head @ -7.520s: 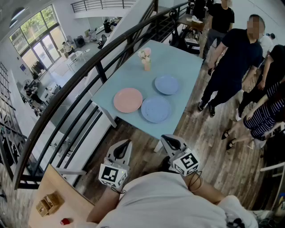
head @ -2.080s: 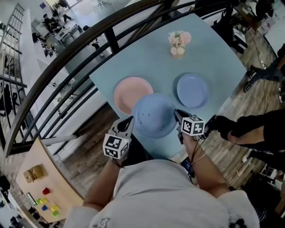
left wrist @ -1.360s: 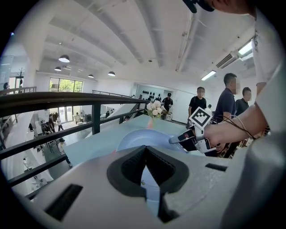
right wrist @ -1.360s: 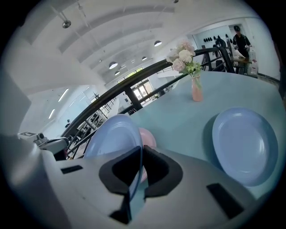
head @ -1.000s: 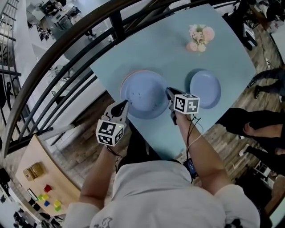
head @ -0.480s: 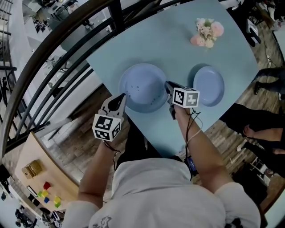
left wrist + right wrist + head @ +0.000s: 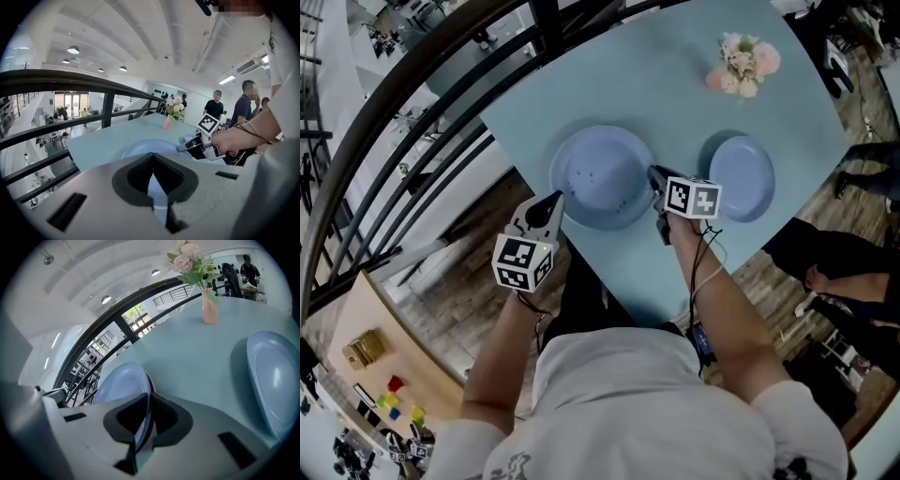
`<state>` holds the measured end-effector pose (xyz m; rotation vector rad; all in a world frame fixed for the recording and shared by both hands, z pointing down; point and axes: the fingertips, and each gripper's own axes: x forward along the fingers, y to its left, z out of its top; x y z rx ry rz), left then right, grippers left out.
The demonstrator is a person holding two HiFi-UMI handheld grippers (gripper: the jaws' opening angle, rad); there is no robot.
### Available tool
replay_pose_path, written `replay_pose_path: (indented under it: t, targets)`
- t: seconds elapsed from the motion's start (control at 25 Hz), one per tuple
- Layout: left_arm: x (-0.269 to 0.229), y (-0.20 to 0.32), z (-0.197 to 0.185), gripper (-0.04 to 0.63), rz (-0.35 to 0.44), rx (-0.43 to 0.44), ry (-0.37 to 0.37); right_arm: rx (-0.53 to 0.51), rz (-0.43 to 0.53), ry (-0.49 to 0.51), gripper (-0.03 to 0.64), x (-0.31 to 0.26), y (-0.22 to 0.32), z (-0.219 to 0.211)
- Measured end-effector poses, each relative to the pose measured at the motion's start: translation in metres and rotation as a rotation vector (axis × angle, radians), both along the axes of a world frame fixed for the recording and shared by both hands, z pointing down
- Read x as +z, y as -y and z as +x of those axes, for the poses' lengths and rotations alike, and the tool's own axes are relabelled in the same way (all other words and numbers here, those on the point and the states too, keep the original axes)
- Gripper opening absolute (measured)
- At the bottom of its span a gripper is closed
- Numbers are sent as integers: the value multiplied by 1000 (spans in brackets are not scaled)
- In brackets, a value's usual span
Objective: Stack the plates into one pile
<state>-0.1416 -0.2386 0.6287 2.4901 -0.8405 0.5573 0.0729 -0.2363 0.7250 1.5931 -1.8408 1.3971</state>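
Head view: left tool (image 7: pixel 551 202) and right tool (image 7: pixel 654 175) pinch opposite rims of the large blue plate (image 7: pixel 602 178) (right jaws just easing open round it) so it sits level on the pink plate (image 7: pixel 151 380)

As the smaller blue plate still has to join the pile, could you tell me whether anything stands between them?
Only the right gripper: it sits at the right rim of the larger blue plate, jaws just opening with that rim between them, directly between pile and smaller blue plate. The flower vase stands off that line.
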Motion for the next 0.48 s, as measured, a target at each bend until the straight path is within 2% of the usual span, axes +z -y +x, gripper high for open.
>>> replay_pose_path:
  t: [0.08,0.36,0.48]
  targets:
    - [1,0,1,5,0,1,0,-4,-2,1,40,2,0,0]
    - [-3,0,2,5,8,4,4,-24,19,-10,161,0,1,-3]
    - [-8,-3,4,5,18,8,5,-43,50,-21,183,-8,1,-5]
